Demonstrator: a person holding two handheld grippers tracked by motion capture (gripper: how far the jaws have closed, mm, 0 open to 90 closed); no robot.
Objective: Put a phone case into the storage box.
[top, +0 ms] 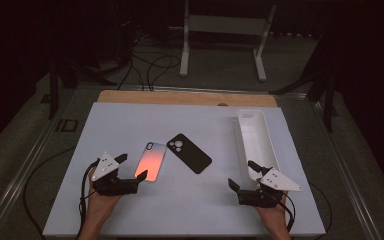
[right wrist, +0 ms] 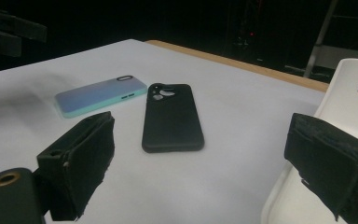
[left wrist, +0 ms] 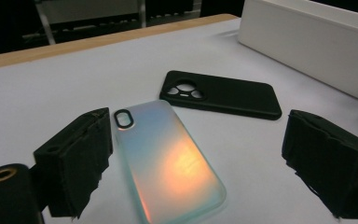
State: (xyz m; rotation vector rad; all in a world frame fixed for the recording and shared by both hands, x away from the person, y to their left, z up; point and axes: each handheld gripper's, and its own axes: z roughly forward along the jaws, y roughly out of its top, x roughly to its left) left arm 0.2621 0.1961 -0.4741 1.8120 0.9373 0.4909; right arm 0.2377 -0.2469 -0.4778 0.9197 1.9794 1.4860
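The left hand-held gripper (top: pixel 132 167) stands wide open astride the near end of the iridescent phone case (top: pixel 150 161), lying left of the black case (top: pixel 189 153) on the worktop (top: pixel 130 120). Pads seem clear of it. Next: close squarely on its edges.

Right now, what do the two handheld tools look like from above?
Both the left tool and right tool have black bodies with two chunky black padded jaws, a pale grey three-cornered plate on top and a black cable trailing back. The forearms are bare, no sleeves.
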